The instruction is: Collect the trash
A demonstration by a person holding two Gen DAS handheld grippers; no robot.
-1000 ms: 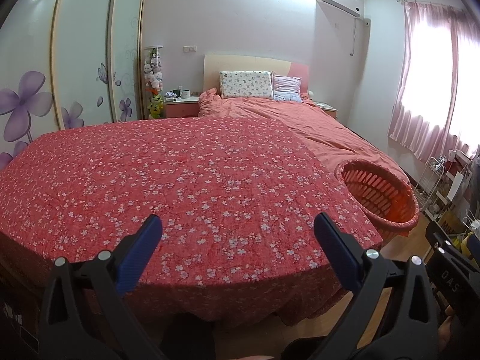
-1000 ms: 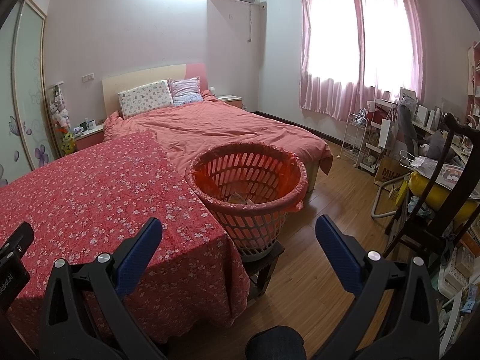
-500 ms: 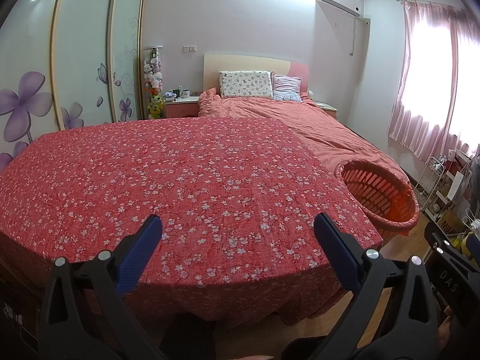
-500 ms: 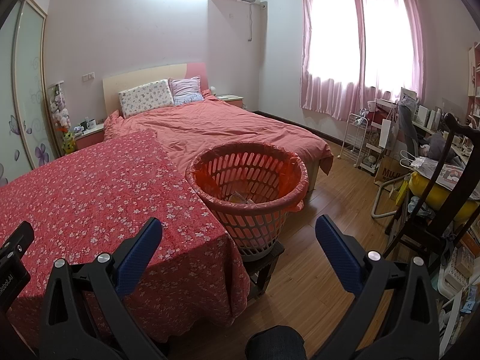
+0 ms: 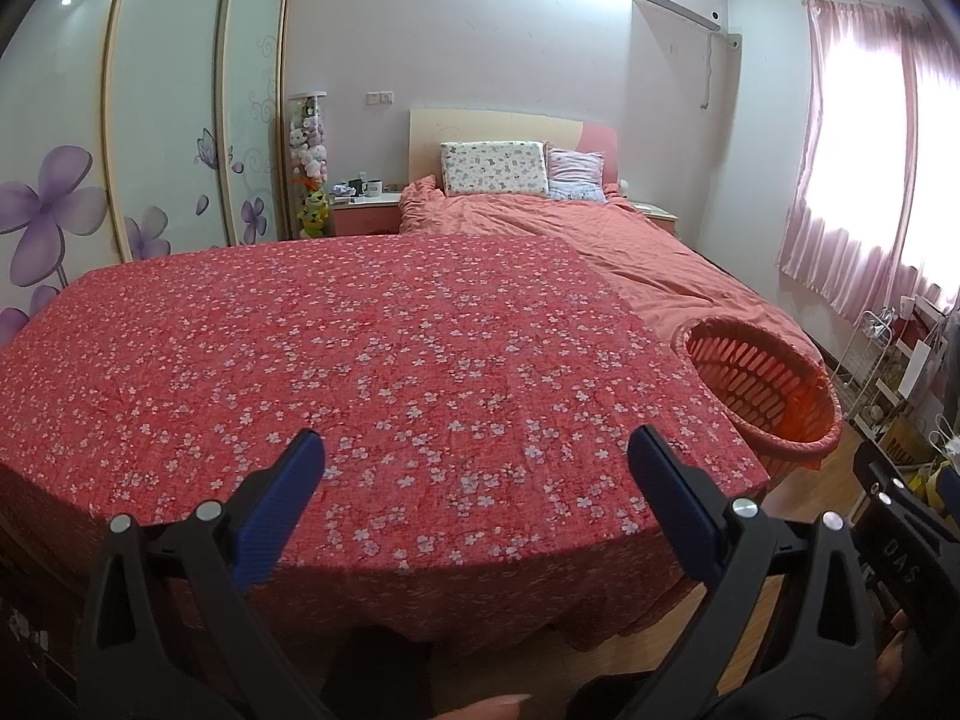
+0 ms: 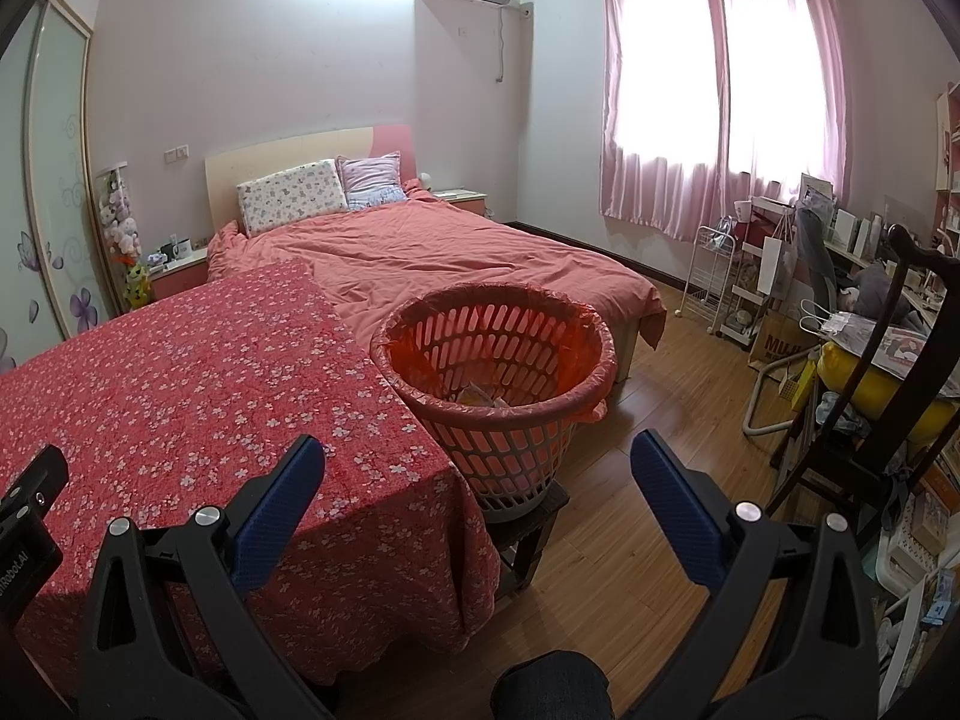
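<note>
A pink slatted basket [image 6: 498,360] lined with an orange bag stands on a small dark stool beside the table; crumpled paper trash [image 6: 480,395] lies at its bottom. The same basket [image 5: 762,384] shows at the right in the left wrist view. My left gripper [image 5: 474,450] is open over the near edge of the table covered in a red floral cloth [image 5: 360,360], holding nothing. My right gripper [image 6: 477,456] is open too, hovering in front of the basket and the table's corner. No loose trash shows on the cloth.
A bed [image 6: 456,264] with a salmon duvet and two pillows lies behind the table. Wardrobe doors with purple flowers [image 5: 54,210] line the left wall. A dark chair [image 6: 870,420], a white trolley and a cluttered desk crowd the right; wooden floor [image 6: 648,432] lies between.
Both views have shifted very slightly; the basket sits a touch lower in the left wrist view. Both grippers stay open and empty.
</note>
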